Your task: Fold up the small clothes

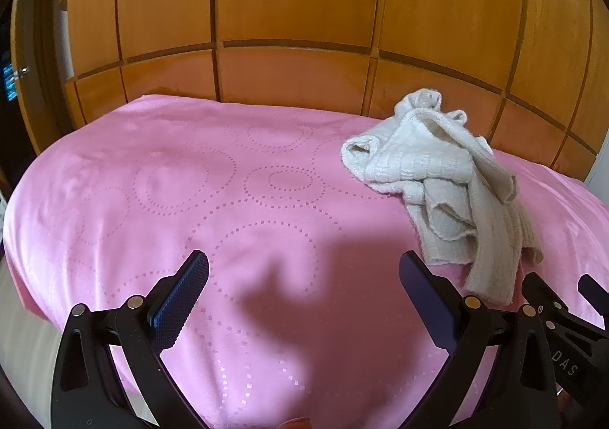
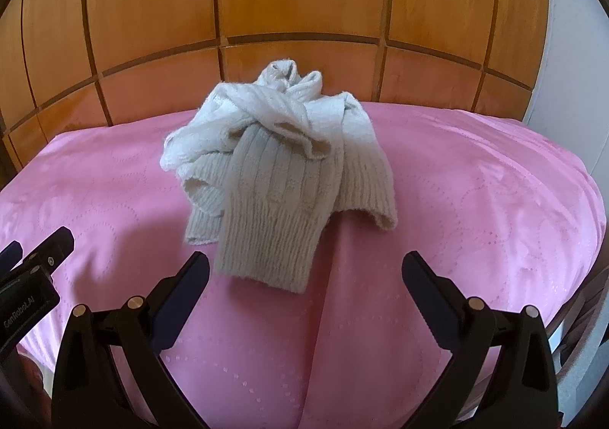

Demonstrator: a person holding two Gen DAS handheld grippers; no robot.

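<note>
A pink cover [image 1: 160, 177] with dotted circle patterns spreads across a bed, backed by a wall of orange wood panels [image 1: 297, 10]. At the near left, the left tool [image 1: 304, 276] hovers over bare cover with its jaws spread wide and nothing between them; its shadow falls on the fabric just ahead. To its right lies the task's thing, a small cream knit sweater [image 2: 281, 162], bunched in a twisted heap toward the far edge of the bed, close to the panels. Its sleeves are crossed and knotted over the body, and one ribbed sleeve [image 2: 266, 238] trails toward the viewer. Further right, the right tool [image 2: 304, 276] is also wide open and empty, held just short of that trailing sleeve and lined up with it. Folding has not begun; the sweater needs untangling and spreading flat first. The likely trouble is the tangle: pinching the sleeve alone could drag the whole heap along or tighten the twist. A deep pinch could also catch the slippery cover beneath. The loose knit may snag on the textured pads.
</note>
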